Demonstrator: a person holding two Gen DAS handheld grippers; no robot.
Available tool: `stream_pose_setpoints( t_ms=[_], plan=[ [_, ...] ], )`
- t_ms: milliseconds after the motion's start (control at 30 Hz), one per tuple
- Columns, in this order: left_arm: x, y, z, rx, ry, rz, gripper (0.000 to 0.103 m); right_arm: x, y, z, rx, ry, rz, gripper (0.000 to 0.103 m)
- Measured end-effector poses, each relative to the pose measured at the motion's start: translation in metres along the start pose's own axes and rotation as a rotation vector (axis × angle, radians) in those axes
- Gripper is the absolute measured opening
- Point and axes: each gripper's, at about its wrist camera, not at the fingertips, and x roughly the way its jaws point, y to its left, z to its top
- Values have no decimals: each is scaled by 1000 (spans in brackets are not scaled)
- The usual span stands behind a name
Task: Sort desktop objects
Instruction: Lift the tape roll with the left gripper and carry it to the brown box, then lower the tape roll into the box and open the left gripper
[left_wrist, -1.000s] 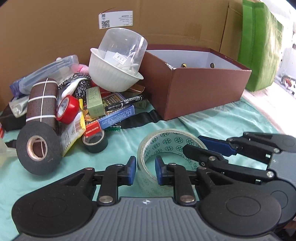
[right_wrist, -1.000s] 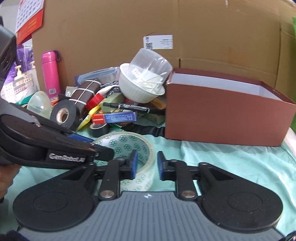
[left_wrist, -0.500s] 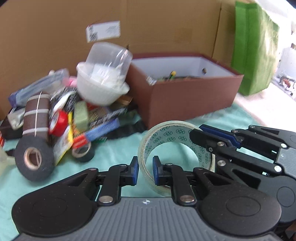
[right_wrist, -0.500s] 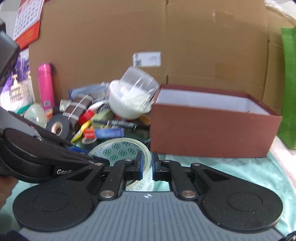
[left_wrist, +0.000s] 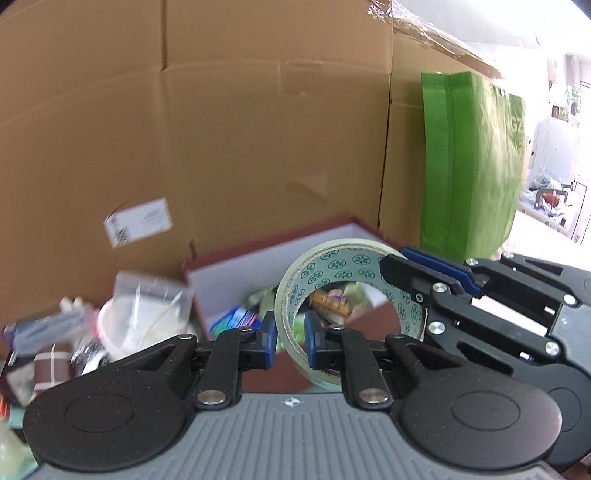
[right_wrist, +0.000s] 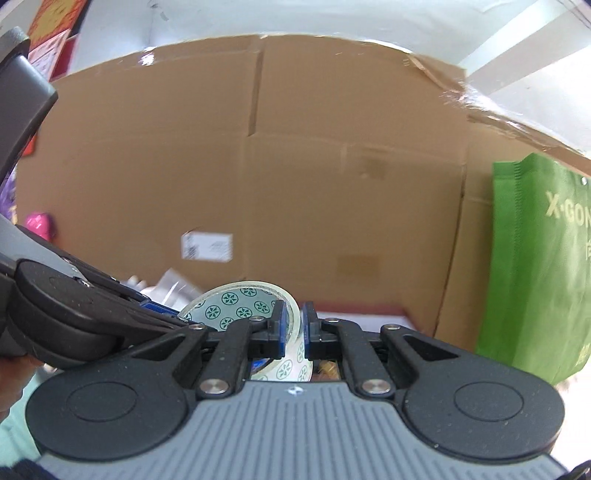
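Observation:
A clear tape roll (left_wrist: 343, 266) with green star marks on its core is held in the air between both grippers. My left gripper (left_wrist: 290, 341) is shut on the roll's left wall. My right gripper (right_wrist: 293, 334) is shut on the roll's right wall (right_wrist: 295, 314); it shows at the right of the left wrist view (left_wrist: 428, 291). The roll hangs over the near edge of the open brown box (left_wrist: 258, 254), which holds several small items.
A tall cardboard wall (left_wrist: 221, 129) stands behind the box. A green bag (left_wrist: 469, 158) stands at the right. A white bowl (left_wrist: 122, 325) and a heap of tapes and packets lie left of the box.
Both grippers have lifted the tape roll off the green cloth and carried it up toward the brown box. The views now look higher and are blurred.

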Motion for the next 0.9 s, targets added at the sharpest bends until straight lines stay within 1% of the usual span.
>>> stream_pose_setpoints(
  t_ms=[167,300,400,700,900],
  plan=[
    [32,-9,32,8,5,-25,14,29,-34,15,34,13,-30,7],
    [64,-11,45,-11,24,-55,14,57,-54,20,21,41,-48,7],
    [92,-11,48,-22,55,-69,14,78,-66,15,2,72,-51,7],
    [175,-10,41,-70,189,-105,14,139,-89,-23,-42,169,-34,7],
    [208,-9,44,-110,222,-127,14,165,-99,-29,-70,214,-35,7]
  ],
)
